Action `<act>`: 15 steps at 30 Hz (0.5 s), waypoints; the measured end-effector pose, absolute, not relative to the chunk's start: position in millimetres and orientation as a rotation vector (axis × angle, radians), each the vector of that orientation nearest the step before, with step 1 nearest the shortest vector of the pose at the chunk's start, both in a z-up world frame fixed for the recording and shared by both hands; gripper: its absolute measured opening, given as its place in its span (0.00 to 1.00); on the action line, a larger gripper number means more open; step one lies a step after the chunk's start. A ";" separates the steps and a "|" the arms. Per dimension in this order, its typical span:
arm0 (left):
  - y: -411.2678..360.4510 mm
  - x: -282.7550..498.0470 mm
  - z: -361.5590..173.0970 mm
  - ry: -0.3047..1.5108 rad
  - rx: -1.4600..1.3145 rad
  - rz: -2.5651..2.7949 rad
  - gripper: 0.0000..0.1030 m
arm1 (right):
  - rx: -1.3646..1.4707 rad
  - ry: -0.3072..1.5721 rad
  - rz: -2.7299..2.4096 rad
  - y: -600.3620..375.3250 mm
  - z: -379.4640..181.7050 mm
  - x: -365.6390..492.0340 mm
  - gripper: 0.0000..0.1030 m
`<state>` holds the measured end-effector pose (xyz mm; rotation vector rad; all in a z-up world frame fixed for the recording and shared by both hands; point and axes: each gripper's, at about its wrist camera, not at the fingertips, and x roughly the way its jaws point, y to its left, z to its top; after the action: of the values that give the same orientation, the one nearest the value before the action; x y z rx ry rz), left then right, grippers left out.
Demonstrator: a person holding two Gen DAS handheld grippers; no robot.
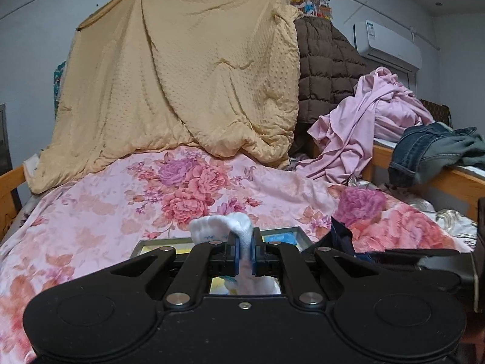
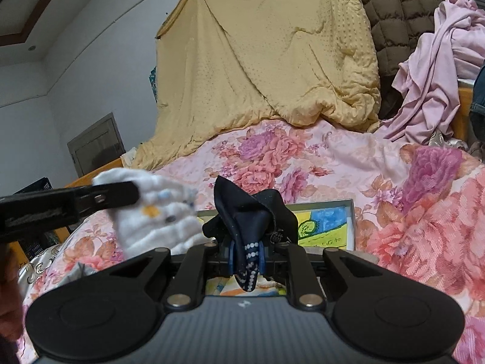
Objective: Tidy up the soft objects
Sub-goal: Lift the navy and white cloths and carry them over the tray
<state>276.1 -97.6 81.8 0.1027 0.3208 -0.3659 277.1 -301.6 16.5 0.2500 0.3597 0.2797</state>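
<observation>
Black two-finger left gripper (image 1: 245,253), blue pads, clamped tight on a small white knit sock (image 1: 222,227) with faint blue and yellow print; sock bunches up above the fingertips and hangs a bit below them. Right gripper (image 2: 246,254), same black build with a grey ribbed body, jaws narrow and pinching a dark navy fabric piece (image 2: 248,212) with a row of white dots along one strip; cloth flares up above the pads and a dotted tail droops under them. Both grippers side by side, held above the bed; from the right wrist view the left gripper comes in from the left edge with the sock just beside the navy cloth, not clearly touching.

Under both grippers: flat rectangular grey-rimmed tray (image 2: 351,218) with a yellow, blue and green cartoon picture inside, lying on a pink floral bedsheet (image 1: 212,182). Neither soft item rests in the tray, both are in the air over it.

Behind: big mustard-yellow dotted quilt (image 1: 188,75) draped tent-like at the head of the bed, brown quilted puffer jacket (image 1: 327,60) beside it, pile of pale lilac-pink clothing (image 1: 363,115) on the wooden bed rail (image 1: 454,182), blue denim jeans (image 1: 424,148) over that rail. White wall air conditioner (image 1: 388,42) top right.
</observation>
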 end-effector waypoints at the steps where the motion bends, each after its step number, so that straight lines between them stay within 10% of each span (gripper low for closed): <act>1: -101.3 284.1 79.9 0.321 0.105 -0.367 0.06 | 0.241 0.359 0.278 -301.8 15.7 279.9 0.17; 15: -129.7 341.2 34.6 0.404 0.122 -0.366 0.07 | 0.198 0.400 0.256 -303.9 1.7 320.6 0.18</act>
<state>341.2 -129.7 34.6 0.1217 0.4036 -0.3657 320.6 -303.9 1.7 0.1981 0.4000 0.2557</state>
